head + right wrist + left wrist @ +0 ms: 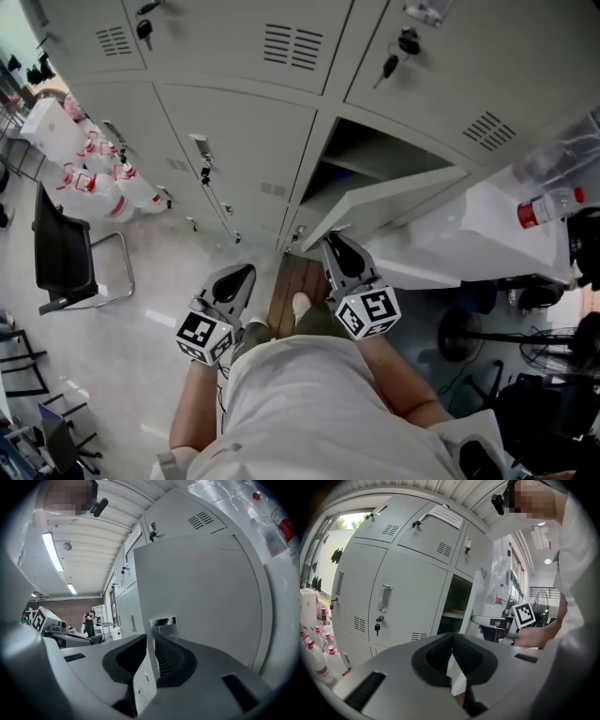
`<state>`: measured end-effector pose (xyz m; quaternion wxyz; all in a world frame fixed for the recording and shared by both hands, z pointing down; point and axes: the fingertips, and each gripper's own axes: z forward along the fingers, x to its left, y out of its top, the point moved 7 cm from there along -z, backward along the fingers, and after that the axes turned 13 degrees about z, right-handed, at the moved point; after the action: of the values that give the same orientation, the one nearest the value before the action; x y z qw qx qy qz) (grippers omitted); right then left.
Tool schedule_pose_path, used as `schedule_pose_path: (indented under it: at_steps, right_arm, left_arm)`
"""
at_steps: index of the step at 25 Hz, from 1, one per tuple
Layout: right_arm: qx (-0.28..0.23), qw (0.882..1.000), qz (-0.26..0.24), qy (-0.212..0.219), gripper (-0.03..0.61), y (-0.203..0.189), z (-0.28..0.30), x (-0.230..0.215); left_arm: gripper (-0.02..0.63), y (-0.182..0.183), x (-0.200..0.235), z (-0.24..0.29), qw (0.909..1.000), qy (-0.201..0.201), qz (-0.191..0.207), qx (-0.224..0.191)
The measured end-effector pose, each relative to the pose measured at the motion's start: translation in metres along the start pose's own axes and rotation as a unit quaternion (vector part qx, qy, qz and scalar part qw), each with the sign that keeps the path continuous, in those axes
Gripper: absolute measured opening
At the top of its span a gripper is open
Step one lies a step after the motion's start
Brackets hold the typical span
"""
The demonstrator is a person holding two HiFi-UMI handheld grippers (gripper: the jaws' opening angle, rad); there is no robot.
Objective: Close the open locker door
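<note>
Grey right tongs (151, 637) tight on locker door (201, 597) edge; left tongs (452, 636) together, empty.

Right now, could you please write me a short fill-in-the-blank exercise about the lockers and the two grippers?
The right gripper is clamped on the edge of the one ___ locker door.
The left gripper holds ___.
The bottle on the right has a ___ cap.
A ___ hangs from the lock of a closed locker.
Missing: open; nothing; red; key.
</note>
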<state>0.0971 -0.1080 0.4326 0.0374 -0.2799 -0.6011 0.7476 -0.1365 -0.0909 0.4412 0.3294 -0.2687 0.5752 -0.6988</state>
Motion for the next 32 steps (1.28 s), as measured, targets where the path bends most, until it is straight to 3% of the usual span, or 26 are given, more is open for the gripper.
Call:
schedule_pose_path:
  at_steps: [32]
  right_arm:
    - [0.037, 0.994, -0.005, 0.1, 0.063, 0.03, 0.089, -0.064]
  left_arm:
    - [0.003, 0.008, 0.017, 0.043, 0.9919, 0.123, -0.02, 0.022]
